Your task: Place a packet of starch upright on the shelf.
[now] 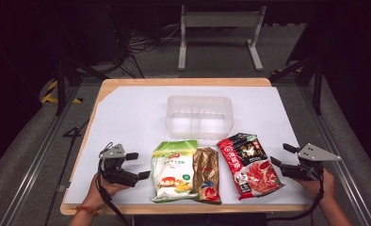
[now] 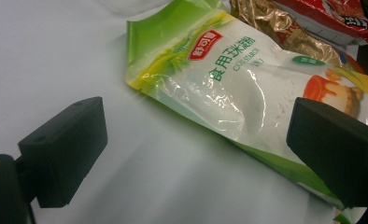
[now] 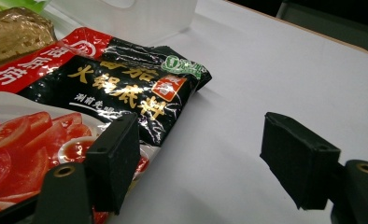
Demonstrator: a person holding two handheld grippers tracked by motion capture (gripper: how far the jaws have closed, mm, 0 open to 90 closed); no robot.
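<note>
White sheeting (image 1: pixel 127 117) is spread over the table, and a clear tub (image 1: pixel 199 116) is set at its middle. Three packets are laid in a row near the front edge: a green bag (image 1: pixel 174 170), a gold pouch (image 1: pixel 207 173) touching it, and a red packet (image 1: pixel 248 164) to the right. The left gripper (image 1: pixel 137 165) is held just left of the green bag, jaws spread, nothing gripped. The right gripper (image 1: pixel 280 155) is held beside the red packet, jaws likewise spread and empty.
</note>
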